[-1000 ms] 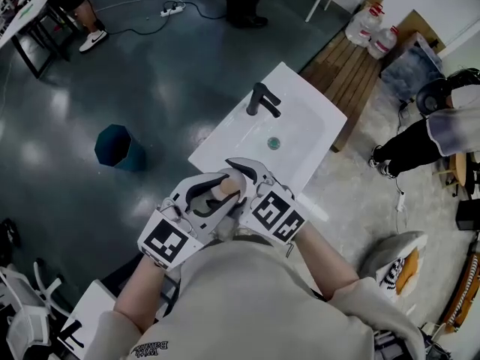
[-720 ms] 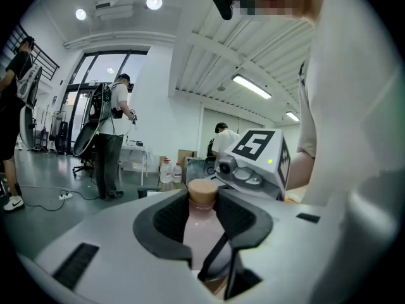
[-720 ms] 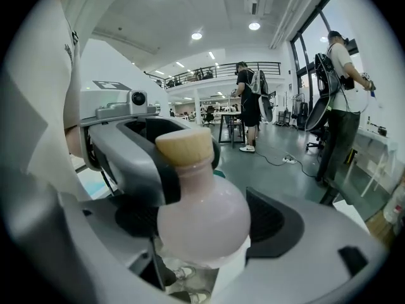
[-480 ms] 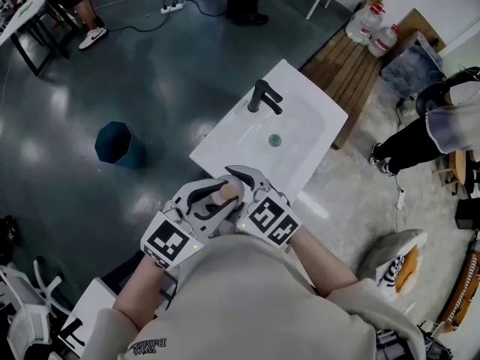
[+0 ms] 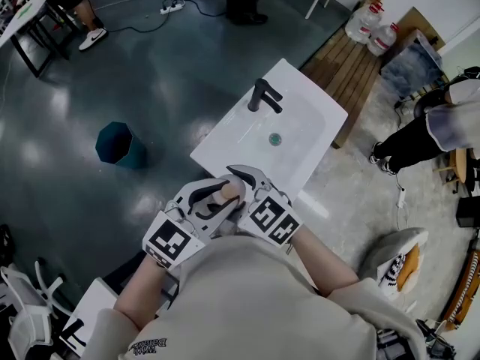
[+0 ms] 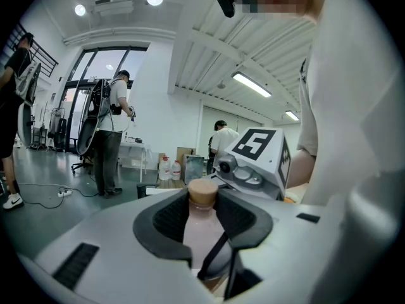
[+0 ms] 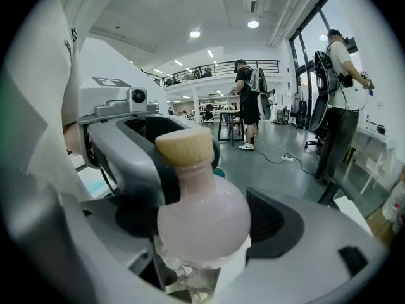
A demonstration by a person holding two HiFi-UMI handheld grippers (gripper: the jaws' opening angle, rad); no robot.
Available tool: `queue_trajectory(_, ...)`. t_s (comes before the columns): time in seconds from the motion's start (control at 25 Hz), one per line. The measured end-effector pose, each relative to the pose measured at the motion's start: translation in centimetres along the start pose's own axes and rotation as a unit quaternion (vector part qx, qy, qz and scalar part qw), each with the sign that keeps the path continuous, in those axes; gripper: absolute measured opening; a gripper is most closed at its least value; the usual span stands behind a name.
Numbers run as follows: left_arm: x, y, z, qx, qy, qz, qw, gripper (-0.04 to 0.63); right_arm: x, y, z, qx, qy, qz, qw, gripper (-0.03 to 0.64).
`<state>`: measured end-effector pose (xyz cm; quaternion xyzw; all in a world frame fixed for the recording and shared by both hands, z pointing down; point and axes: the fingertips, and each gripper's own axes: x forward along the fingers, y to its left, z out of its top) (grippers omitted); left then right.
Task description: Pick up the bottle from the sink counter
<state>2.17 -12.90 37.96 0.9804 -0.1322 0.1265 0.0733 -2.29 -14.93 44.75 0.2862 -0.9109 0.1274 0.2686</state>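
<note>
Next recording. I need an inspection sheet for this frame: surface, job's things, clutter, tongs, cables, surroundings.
Surface: white sink counter with a black faucet and a drain.
Job's things: pink bottle with a cork stopper, upright, held by both tongs at the counter's near edge, close to the person's chest.
Clutter: nothing seen on the counter.
Grippers: left tongs closed on the bottle's neck; right tongs closed on its round body.
Cables: power strip and its cable on the floor, far from the sink.
Surroundings: teal bin on the floor left of the sink; water jugs by a wooden bench; other people standing around.
</note>
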Motion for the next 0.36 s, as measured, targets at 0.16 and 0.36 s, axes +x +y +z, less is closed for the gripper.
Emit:
queue_trajectory(0.16,-0.17,-0.23,0.00,-0.002,-0.002,-0.001,1.0000,0.129,-0.09,0.23,-0.05,-0.002,0.002,-0.001,1.000,0.347)
queue_trajectory(0.36,-0.56,-0.47,0.00,0.001,-0.004,-0.002,1.0000,0.129,-0.12,0.61,0.04,-0.007,0.002,-0.003,1.000,0.347)
